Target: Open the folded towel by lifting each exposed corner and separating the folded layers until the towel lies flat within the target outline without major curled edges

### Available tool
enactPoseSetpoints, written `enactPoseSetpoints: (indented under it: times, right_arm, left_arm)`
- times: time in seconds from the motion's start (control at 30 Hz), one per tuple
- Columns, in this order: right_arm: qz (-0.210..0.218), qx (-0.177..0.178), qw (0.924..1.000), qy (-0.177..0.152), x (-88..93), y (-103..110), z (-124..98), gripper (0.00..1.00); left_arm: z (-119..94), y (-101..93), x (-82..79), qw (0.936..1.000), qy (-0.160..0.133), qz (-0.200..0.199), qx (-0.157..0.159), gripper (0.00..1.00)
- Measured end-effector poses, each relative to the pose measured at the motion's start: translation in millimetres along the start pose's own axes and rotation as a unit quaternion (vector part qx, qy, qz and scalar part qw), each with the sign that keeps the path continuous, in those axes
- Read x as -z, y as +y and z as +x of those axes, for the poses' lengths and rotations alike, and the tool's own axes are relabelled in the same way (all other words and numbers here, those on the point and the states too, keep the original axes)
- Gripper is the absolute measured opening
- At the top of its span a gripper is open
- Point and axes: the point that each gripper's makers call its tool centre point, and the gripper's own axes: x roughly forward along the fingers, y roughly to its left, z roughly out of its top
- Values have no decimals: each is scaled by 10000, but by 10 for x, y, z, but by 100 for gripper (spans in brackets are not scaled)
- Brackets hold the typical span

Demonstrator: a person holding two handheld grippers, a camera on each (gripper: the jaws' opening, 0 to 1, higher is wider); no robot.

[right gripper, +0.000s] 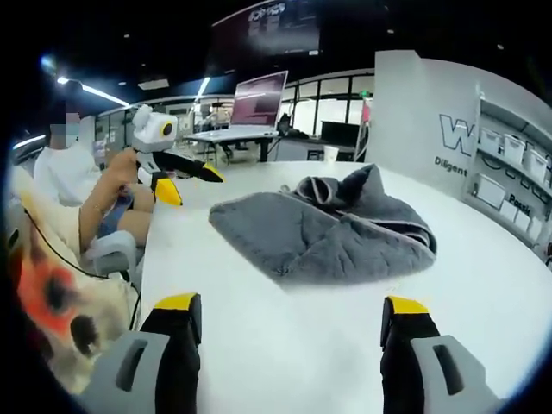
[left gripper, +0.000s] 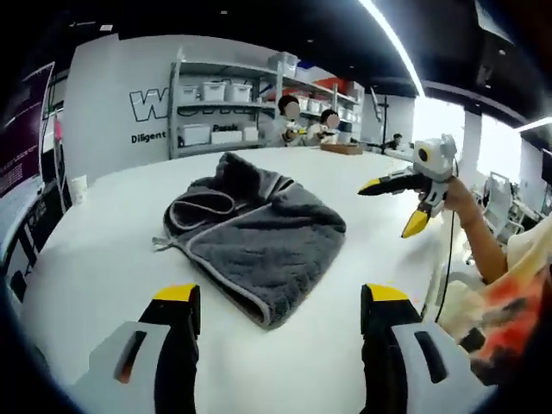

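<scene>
Bright, even light from ceiling strips (left gripper: 392, 39) — sharp centre, fisheye bending at edges, soft shadows.

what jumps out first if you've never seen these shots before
A rumpled grey towel lies bunched in the middle of a white table, its pale-trimmed layers partly peeled back. Both tongs are open and clear of it: the left tongs face it from the near edge, and the right tongs hover at its right side.

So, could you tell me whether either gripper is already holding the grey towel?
No, the towel lies crumpled on the table, clear of both open grippers.
</scene>
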Motion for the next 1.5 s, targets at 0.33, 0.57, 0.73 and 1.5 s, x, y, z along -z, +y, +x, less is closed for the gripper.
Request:
enactPoseSetpoints:
  times: [0.33,0.57,0.73,1.5]
  right_arm:
    - [3,-40,10000,38,19,21,22,86]
    - [-15,-93,9999,63,28,46,33,90]
    - [-9,-80,9999,80,31,51,37,96]
    - [-191,147,9997,104,-321,-66,132,99]
  left_arm:
    - [-63,-101,-134,9997,-257,33,49,98]
    - [-72,-91,-129,9997,-173,177,11,100]
    - [-70,-103,-144,9997,-188,139,62,100]
    - [-90,-21,-124,9999,-118,-8,54,100]
